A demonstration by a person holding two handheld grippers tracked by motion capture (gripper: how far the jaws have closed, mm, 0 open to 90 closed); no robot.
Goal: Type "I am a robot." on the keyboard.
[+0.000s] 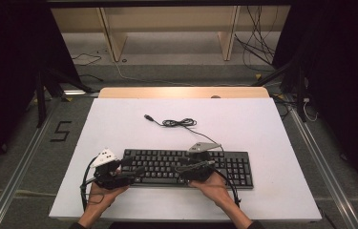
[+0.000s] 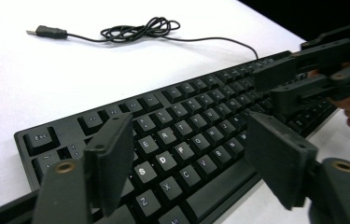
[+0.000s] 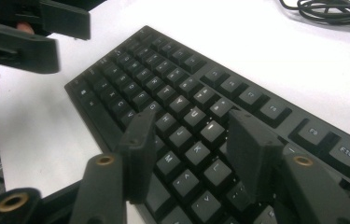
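A black keyboard (image 1: 236, 168) lies across the near half of the white table (image 1: 262, 129). Its thin black cable (image 1: 179, 123) coils behind it and ends in a loose USB plug (image 1: 147, 116). My left gripper (image 1: 132, 171) hovers at the keyboard's left end, jaws open over the letter keys (image 2: 186, 121) with nothing between them (image 2: 189, 140). My right gripper (image 1: 182, 168) sits over the keyboard's middle, open above the keys (image 3: 177, 79) and holding nothing (image 3: 193, 126). Each gripper view catches the other gripper: the right one (image 2: 312, 70), the left one (image 3: 32, 32).
A wooden strip (image 1: 181, 92) borders the table's far edge, with shelf legs and loose cables (image 1: 257, 52) on the floor beyond. A "5" mark (image 1: 61, 131) and metal rails flank the table. Bare white surface lies behind and to the right of the keyboard.
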